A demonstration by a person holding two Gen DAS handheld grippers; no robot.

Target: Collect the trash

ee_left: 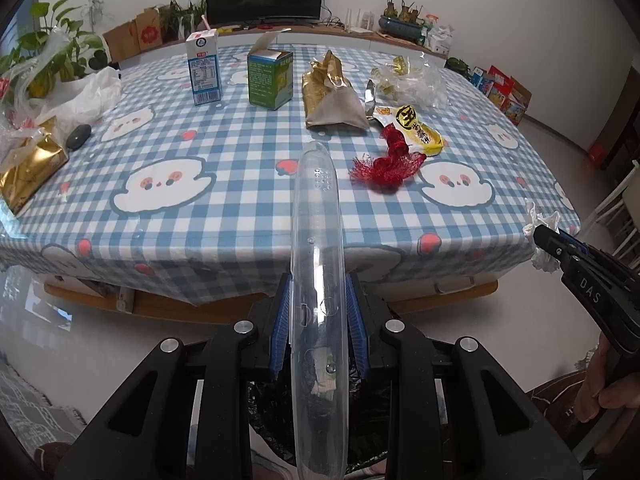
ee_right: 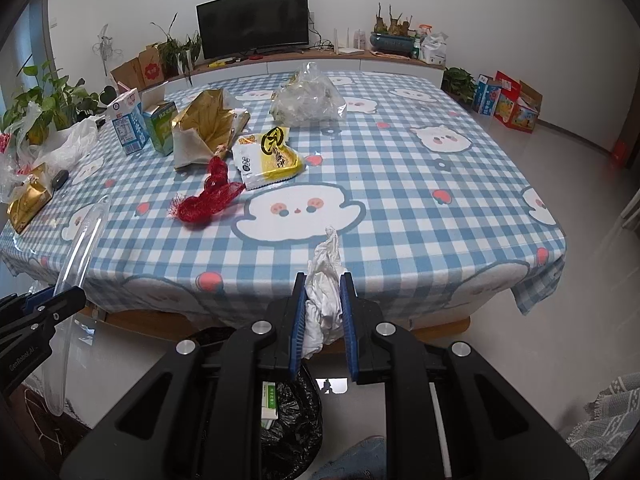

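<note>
Left gripper (ee_left: 318, 320): pressed onto a clear plastic tray (ee_left: 316, 240), held edge-on past the table's near edge.
Right gripper (ee_right: 323, 316): pinched on a crumpled white tissue (ee_right: 324, 284).
Black trash bag (ee_right: 292, 412): seen open below both grippers.
Table (ee_right: 400, 208): red mesh net (ee_right: 208, 196), yellow snack wrapper (ee_right: 272, 160), gold bag (ee_right: 204, 128) and milk carton (ee_left: 203, 68) are left on it.

A dark television (ee_right: 253, 21) stands behind the checked tablecloth (ee_right: 400, 184), houseplants (ee_right: 48, 108) at left.

Checked table (ee_left: 240, 200); milk carton (ee_left: 204, 68), green box (ee_left: 270, 78), red netting (ee_left: 386, 164).
</note>
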